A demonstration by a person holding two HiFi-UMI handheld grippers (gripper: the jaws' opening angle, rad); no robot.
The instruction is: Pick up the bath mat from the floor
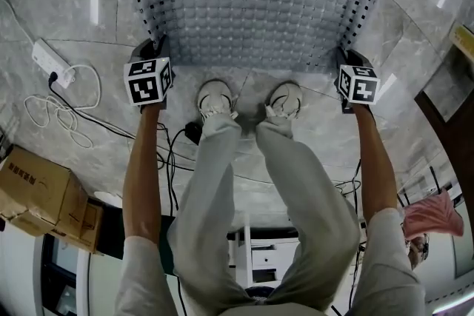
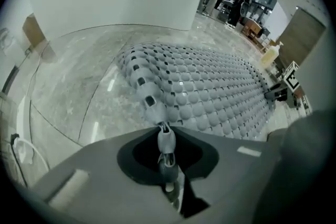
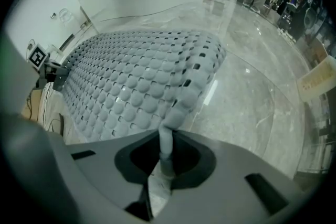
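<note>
Bath mat point(image 1: 252, 4), grey, bubbled, perforated: we hold its near edge at both corners; the rest spreads over marble floor point(image 1: 67, 4) ahead of our shoes point(image 1: 215, 98).
Left tool point(image 2: 164, 139): jaws clamped tight on near-left corner.
Right tool point(image 3: 165, 147): jaws clamped tight on near-right corner.
Power strip point(image 1: 49, 60), cardboard box point(image 1: 33, 185): on floor at left.

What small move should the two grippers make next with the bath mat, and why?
Probably lift both together, straight up. The left gripper and the right gripper are each shut on a near corner of the bath mat, while most of it appears to lie on the floor.
</note>
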